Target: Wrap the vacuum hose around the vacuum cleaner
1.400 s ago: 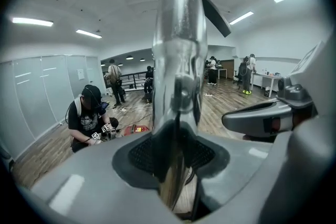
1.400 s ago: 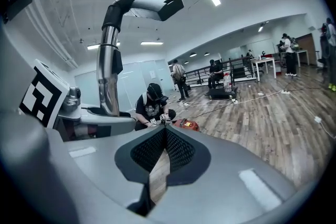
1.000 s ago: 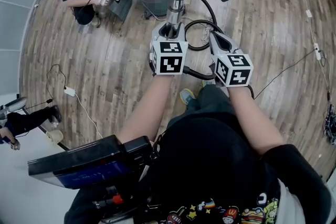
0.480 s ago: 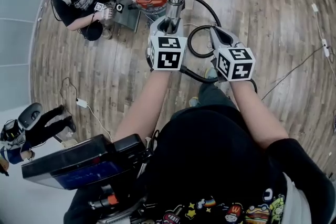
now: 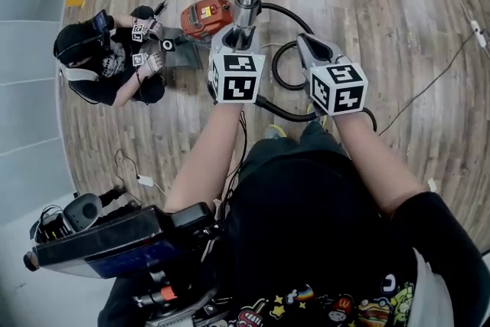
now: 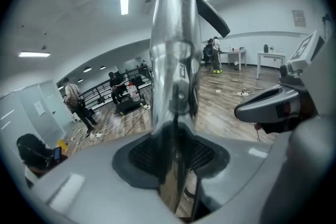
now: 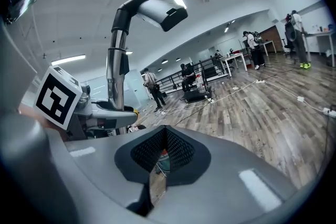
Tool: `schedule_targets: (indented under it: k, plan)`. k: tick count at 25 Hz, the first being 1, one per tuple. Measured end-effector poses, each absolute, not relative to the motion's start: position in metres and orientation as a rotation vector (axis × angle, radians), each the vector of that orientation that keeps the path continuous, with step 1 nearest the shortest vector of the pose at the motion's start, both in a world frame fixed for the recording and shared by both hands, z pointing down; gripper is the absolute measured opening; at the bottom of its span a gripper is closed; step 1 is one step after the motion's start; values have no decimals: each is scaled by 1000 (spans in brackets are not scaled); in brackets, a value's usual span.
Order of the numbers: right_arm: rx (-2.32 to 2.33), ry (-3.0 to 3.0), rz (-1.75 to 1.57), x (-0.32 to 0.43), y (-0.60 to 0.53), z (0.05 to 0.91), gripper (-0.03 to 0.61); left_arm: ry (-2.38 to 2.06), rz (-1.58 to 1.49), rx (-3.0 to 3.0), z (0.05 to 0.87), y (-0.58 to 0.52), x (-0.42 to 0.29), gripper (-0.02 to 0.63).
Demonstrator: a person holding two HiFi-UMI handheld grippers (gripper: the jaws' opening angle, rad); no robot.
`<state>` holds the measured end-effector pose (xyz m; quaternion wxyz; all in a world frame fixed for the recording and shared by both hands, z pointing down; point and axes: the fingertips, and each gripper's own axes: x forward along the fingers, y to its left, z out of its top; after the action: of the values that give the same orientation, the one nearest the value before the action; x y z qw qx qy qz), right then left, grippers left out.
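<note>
The left gripper [image 6: 176, 157] is clamped on the upright metal wand [image 6: 173, 60], while the right gripper [image 7: 160, 162], jaws together and empty, is nearer the black hose [image 5: 280, 79] looping between them, with the vacuum cleaner [image 5: 205, 15] beyond.

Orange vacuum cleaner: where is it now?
In the head view the vacuum cleaner sits on the floor upper left of centre, just beyond the left gripper, beside a crouching person.
</note>
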<state>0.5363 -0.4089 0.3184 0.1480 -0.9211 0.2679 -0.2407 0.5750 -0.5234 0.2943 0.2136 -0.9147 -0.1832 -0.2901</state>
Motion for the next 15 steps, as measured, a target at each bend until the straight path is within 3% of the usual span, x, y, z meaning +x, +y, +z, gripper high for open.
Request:
schedule_targets:
  k: [15]
  plan:
    - [-2672, 226, -719, 594, -404, 342, 23, -1051, -725, -2259, 329, -482, 671, 147]
